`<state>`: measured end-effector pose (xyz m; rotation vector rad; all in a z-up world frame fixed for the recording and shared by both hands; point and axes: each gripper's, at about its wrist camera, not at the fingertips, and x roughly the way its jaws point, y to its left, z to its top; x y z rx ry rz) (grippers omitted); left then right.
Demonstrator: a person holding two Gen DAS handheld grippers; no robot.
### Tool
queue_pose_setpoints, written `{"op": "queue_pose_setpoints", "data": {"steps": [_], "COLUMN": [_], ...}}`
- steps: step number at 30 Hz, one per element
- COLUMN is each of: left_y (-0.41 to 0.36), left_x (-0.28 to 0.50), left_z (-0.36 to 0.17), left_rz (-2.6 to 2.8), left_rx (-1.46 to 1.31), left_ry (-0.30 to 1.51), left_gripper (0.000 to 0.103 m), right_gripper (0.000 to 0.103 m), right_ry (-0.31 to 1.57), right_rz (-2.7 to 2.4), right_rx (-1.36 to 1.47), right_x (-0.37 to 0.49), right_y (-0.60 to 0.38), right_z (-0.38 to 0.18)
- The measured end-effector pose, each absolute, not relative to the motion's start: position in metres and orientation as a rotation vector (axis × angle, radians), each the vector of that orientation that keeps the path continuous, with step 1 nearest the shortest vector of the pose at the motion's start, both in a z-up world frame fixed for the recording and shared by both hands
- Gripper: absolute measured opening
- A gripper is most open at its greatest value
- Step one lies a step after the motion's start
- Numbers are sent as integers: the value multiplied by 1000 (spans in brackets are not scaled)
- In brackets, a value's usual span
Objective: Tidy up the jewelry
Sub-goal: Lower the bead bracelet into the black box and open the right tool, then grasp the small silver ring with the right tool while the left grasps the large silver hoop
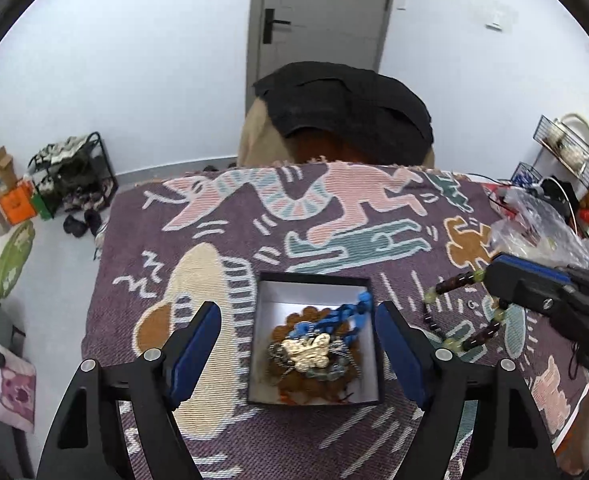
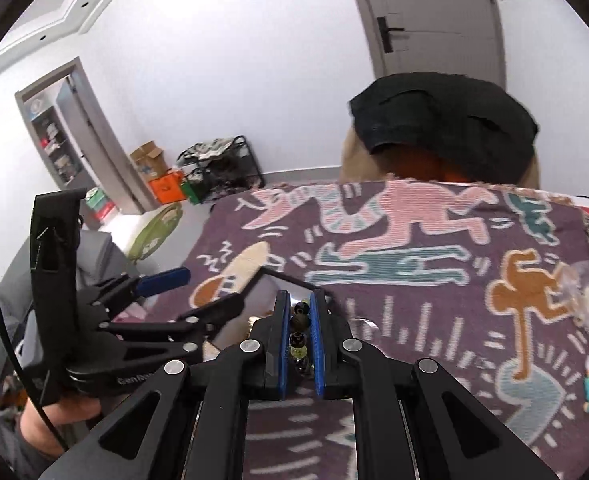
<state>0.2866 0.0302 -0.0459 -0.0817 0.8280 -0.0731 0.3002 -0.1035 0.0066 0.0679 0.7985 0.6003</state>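
Pinching a beaded bracelet point(image 1: 464, 312) of dark and pale green beads, the right gripper point(image 2: 298, 336) has its blue pads pressed onto the strand, whose loop hangs to the patterned purple blanket point(image 1: 222, 216) just right of the box. The left gripper point(image 1: 296, 344) is spread wide, its fingers on either side of the open black jewelry box point(image 1: 314, 280), which holds a butterfly pendant point(image 1: 310, 354), a blue beaded piece point(image 1: 348, 314) and brown beads.
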Motion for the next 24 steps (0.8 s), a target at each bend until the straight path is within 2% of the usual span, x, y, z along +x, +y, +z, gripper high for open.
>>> {"op": "queue_pose_setpoints", "data": {"steps": [5, 6, 7, 9, 19, 22, 24], "left_y": [39, 39, 37, 33, -26, -43, -53], "left_x": [284, 284, 284, 285, 298, 302, 305], "left_z": [-44, -44, -44, -45, -57, -64, -69], "left_rz": [-59, -60, -63, -73, -181, -211, -226], "left_rx": [-86, -86, -85, -80, -11, -6, -10], "left_ry": [825, 825, 824, 821, 847, 874, 899], "left_gripper": [80, 80, 80, 80, 80, 72, 63], "right_gripper": [11, 18, 34, 48, 49, 49, 49], "right_ry": [859, 881, 896, 879, 926, 937, 946], "right_rz": [624, 620, 622, 602, 451, 423, 408], "right_rx": [39, 35, 37, 40, 116, 126, 138], "right_x": [308, 311, 312, 312, 336, 339, 342], "right_y": [-72, -71, -72, -81, -169, -190, -201], "right_z": [-4, -8, -9, -11, -34, -43, -48]}}
